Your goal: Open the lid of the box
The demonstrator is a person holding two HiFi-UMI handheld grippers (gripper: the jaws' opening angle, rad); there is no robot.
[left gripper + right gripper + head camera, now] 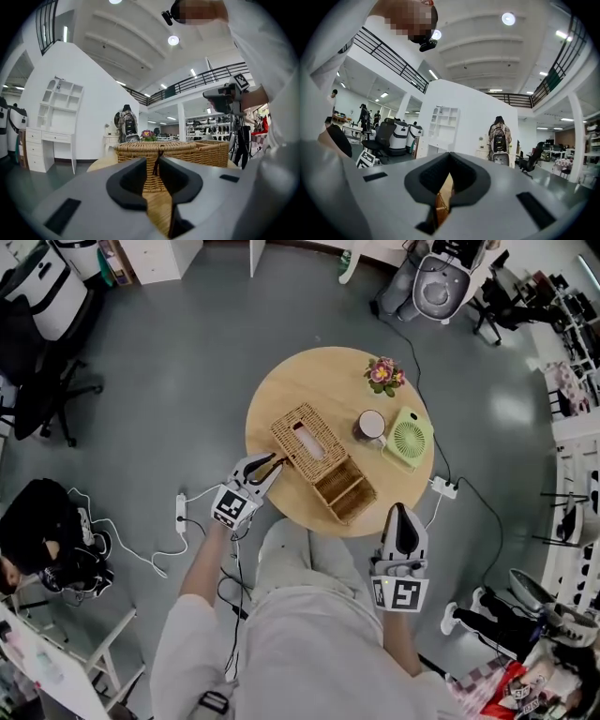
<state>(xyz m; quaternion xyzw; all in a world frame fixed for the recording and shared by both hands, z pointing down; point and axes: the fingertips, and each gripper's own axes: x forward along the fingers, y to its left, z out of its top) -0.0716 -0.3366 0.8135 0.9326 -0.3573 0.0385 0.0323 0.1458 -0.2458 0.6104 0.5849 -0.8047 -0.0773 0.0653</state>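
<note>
On the round worktop (281, 390) we see the woven box (307, 440) lying with its lid down. An open wicker basket (349, 491) sits against the box's end farthest from our left tongs (272, 463). Those left tongs (151, 159) are level with the box's near end and only narrowly apart, and a small dark loop (159, 165) on the lid's edge shows at the gap. Our right tongs (401, 512) are well clear of the box, beyond the basket, with tips pressed together on nothing (449, 157). To do this well, we judge we should pinch the loop squarely and lift in an arc about the far hinge. The light box may slide, so the right tongs could steady it.
</note>
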